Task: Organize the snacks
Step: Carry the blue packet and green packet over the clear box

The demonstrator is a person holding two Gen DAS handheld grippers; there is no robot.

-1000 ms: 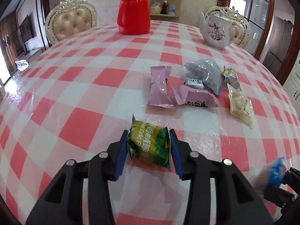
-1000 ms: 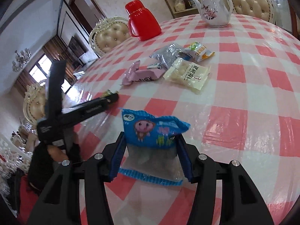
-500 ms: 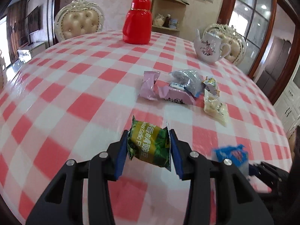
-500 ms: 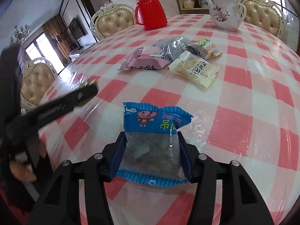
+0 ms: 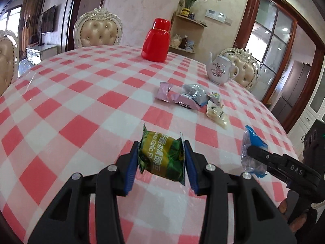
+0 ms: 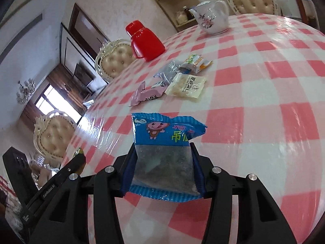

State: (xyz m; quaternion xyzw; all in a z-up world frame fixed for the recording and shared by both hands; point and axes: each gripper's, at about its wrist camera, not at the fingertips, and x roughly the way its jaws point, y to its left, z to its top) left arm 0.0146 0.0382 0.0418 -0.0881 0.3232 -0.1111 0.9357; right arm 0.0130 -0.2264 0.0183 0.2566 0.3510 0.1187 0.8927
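My left gripper point(image 5: 161, 148) is shut on a green snack packet point(image 5: 162, 160), held above the pink checked table point(image 5: 81, 105). My right gripper point(image 6: 162, 150) is shut on a blue packet with a clear lower half point(image 6: 164, 138). That blue packet point(image 5: 250, 142) also shows at the right of the left wrist view. Further out lies a pile of snacks: two pink packets point(image 5: 165, 91), a grey bag point(image 5: 197, 93) and a cream packet point(image 5: 217, 114). The same pile shows in the right wrist view, with a pink packet point(image 6: 146, 95) and the cream packet point(image 6: 186, 86).
A red jug point(image 5: 156, 40) and a white flowered teapot point(image 5: 220, 71) stand at the far side of the table. Padded chairs point(image 5: 99, 32) ring the table. The other gripper's finger point(image 6: 77, 162) reaches in at the lower left of the right wrist view.
The left gripper drew back from the pile and rose a little with the green packet. The right gripper with the blue packet has come up beside it and rolled.
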